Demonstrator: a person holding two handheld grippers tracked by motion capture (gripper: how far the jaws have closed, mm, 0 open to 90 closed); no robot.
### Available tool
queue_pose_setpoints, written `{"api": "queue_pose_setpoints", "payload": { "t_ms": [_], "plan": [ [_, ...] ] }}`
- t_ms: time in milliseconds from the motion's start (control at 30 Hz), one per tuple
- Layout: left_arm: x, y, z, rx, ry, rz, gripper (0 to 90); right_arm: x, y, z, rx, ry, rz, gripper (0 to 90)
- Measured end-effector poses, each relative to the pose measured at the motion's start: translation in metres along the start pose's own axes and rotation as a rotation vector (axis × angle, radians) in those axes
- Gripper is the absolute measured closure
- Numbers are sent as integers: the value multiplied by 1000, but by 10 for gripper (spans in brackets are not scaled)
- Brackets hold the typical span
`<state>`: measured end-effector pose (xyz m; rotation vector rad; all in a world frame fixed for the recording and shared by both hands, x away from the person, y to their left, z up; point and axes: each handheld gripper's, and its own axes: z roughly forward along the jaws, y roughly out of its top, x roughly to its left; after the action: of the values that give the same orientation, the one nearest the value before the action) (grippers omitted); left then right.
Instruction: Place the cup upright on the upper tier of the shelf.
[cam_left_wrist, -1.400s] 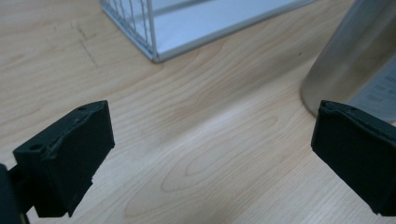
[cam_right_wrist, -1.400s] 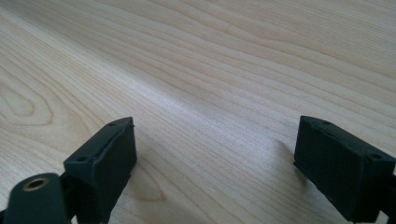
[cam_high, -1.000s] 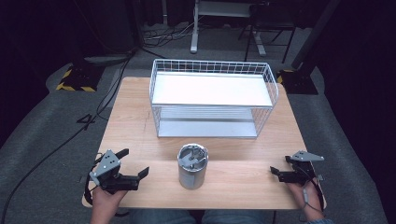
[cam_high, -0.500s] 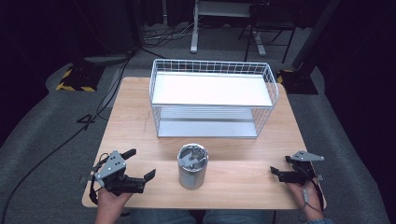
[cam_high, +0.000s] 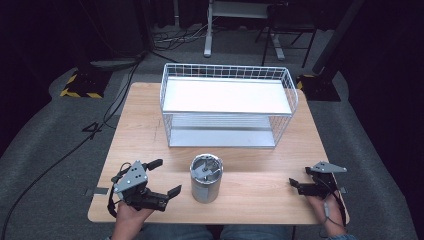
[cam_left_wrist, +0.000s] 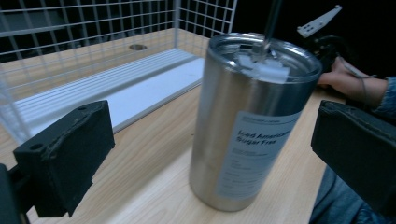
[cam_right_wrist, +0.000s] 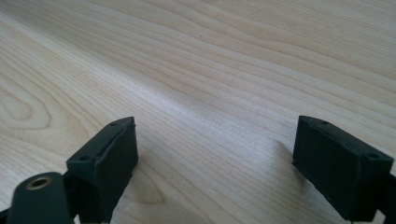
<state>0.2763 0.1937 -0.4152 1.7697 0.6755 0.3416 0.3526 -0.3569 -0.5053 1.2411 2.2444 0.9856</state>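
A steel tumbler (cam_high: 206, 178) with a printed label and a lid stands upright near the table's front middle. My left gripper (cam_high: 166, 176) sits open just left of it, jaws pointing at the tumbler without touching it. In the left gripper view the tumbler (cam_left_wrist: 247, 121) stands between and beyond the two wide-apart pads (cam_left_wrist: 70, 154). Near the front right corner, my right gripper (cam_high: 299, 176) rests low and open. Bare wood lies between its jaws in the right gripper view (cam_right_wrist: 219, 158).
A white wire basket (cam_high: 227, 105) with a white shelf on top and a tray below occupies the back half of the wooden table (cam_high: 140, 130). In the left gripper view, the person's other hand (cam_left_wrist: 345, 79) shows beyond the tumbler.
My left gripper has moved right, closer to the tumbler, staying open. The right gripper has not moved.
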Motion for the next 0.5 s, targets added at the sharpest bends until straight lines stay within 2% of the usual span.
{"api": "queue_pose_setpoints", "payload": {
  "t_ms": [367,500],
  "plan": [
    [-15,6,22,5,-75,26,0,1,0,0,-2,-1,-1,146],
    [-18,4,31,7,-77,32,0,1,0,0,-2,0,-2,148]
  ]
}}
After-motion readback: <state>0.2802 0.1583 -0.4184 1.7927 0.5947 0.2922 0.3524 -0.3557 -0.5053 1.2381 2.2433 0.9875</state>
